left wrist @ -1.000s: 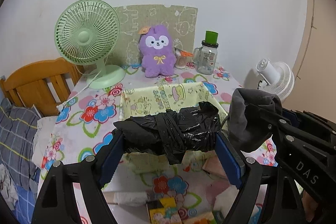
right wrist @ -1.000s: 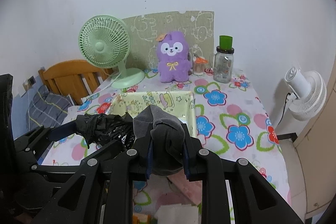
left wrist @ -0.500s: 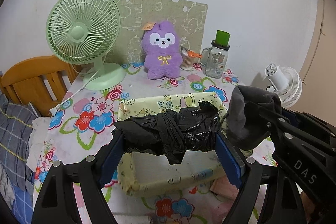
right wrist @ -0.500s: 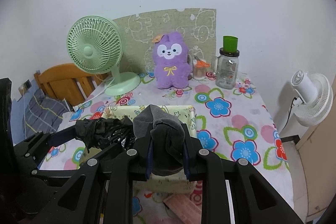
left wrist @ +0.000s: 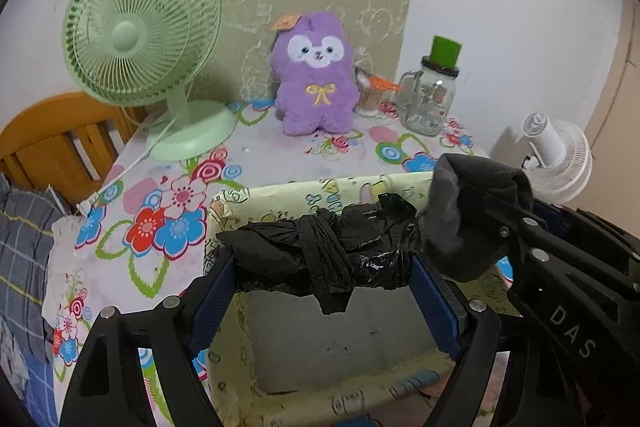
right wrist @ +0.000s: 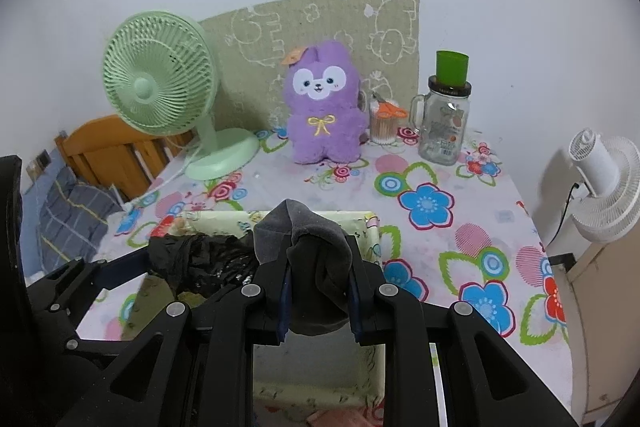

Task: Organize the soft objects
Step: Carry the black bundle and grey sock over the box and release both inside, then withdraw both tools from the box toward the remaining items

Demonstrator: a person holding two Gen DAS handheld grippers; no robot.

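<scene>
The left gripper's point(left wrist: 324, 275) fingers stood wide apart, clamped on the ends of a knotted black plastic bag point(left wrist: 320, 255); the right gripper's point(right wrist: 318, 291) fingers were drawn close together, pinching a rolled dark grey sock point(right wrist: 316, 259). Both bundles hung above the open pale-yellow cartoon-print storage box point(left wrist: 280, 193), the bag over its middle and the sock over its right side. The box's grey floor showed bare, so by my reading nothing had been dropped in yet and both releases remained. Beyond the box's far wall, against the wall of the room, sat a purple plush bunny point(right wrist: 322, 107), possibly another soft thing to sort.
</scene>
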